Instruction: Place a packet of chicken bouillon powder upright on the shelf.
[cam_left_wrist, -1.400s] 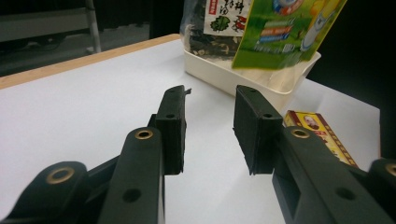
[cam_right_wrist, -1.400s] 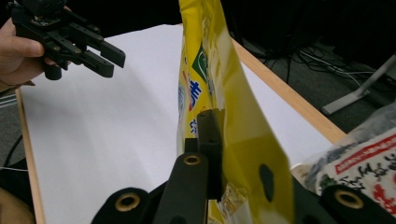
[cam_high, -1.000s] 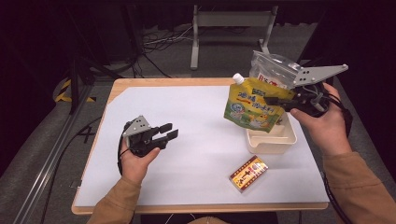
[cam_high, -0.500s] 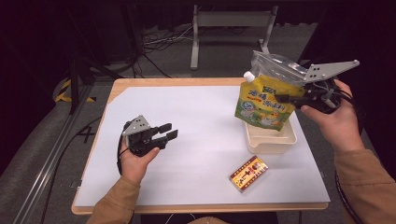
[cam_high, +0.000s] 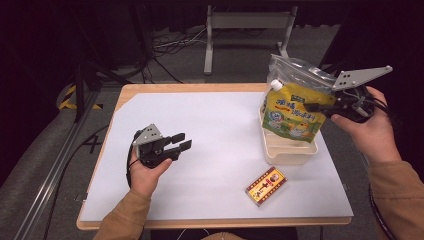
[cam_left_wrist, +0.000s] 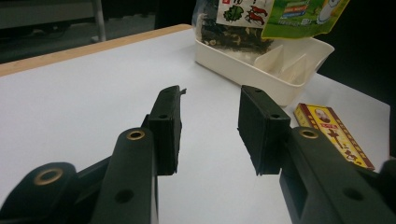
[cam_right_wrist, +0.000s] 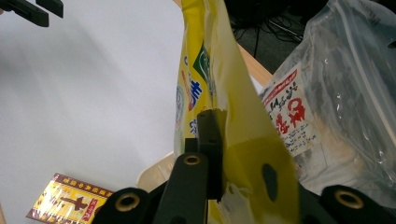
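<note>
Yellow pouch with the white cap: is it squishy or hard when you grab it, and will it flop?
Probably squishy: the yellow pouch creases where the right gripper pinches its edge. It likely sags rather than stays stiff, since it hangs down over the white tray. It looks full, so maybe heavy for its size and apt to swing.

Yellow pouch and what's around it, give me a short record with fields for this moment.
held item: yellow spouted pouch, printed, white cap at its top corner
holder: right gripper, jaws shut on the pouch's edge
pouch position: hanging over the white tray
in the tray: clear bag with a red-printed label, behind the pouch
on the table: red and yellow box, lying flat in front of the tray
left gripper: jaws apart, nothing between them
surface: white table
</note>
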